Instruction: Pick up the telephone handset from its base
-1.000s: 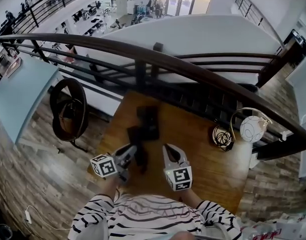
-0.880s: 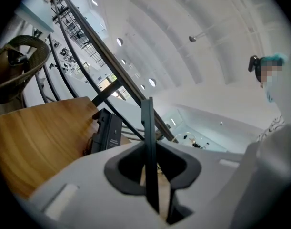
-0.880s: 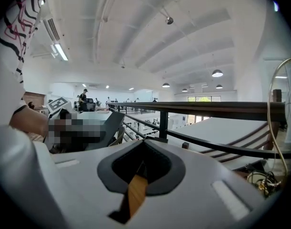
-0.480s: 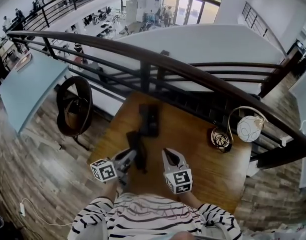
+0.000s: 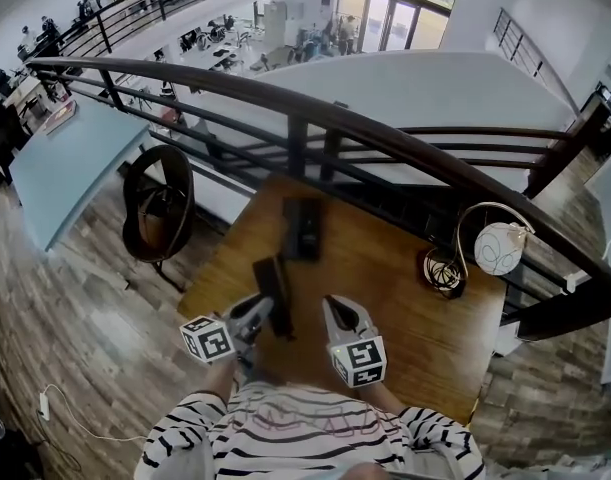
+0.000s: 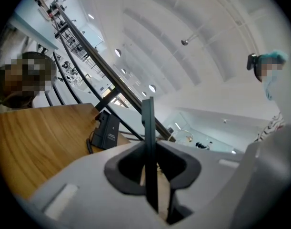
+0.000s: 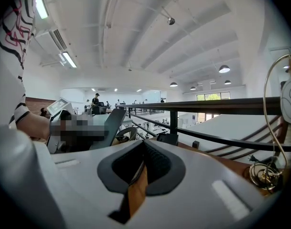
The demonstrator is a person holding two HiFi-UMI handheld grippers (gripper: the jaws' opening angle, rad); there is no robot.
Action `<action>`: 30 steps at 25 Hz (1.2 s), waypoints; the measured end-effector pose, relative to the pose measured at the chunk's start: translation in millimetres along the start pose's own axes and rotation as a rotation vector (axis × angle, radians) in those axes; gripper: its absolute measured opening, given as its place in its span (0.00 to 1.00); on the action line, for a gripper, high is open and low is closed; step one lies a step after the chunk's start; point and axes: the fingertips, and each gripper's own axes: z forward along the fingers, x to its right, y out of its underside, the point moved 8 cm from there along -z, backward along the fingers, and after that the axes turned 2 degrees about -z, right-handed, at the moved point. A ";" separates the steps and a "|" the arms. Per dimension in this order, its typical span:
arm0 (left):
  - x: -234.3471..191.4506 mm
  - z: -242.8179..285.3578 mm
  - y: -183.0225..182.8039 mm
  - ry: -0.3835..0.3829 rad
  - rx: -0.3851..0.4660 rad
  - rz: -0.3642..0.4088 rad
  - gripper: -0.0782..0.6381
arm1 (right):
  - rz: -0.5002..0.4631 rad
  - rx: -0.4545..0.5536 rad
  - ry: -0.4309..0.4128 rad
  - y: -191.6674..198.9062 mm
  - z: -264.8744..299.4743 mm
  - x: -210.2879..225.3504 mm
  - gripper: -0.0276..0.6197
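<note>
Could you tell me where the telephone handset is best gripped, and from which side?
Probably toward its near end, across the two flat faces, coming from the person's side: the handset is a slim bar pointing away, so the jaws span it easily. The left tongs clamp it so.

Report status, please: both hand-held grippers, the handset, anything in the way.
Left hand-held gripper shut on handset, lifted off its base. Right hand-held gripper shut, empty. Base farther back on table; nothing seen in the way.

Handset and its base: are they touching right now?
Apart. The left gripper view shows the handset clamped in the left gripper, with the base sitting farther off on the table and a clear gap between them.
</note>
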 end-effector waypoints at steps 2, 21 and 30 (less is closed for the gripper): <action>3.5 -5.6 2.9 -0.004 0.010 0.003 0.21 | -0.007 0.002 -0.009 0.6 -3.0 -3.3 0.04; 19.4 -29.2 33.8 -0.042 0.016 -0.010 0.21 | -0.008 -0.091 -0.040 29.5 -33.3 -22.4 0.04; 14.0 -38.2 37.1 -0.058 0.029 -0.018 0.21 | 0.027 -0.101 -0.015 34.4 -34.5 -21.4 0.04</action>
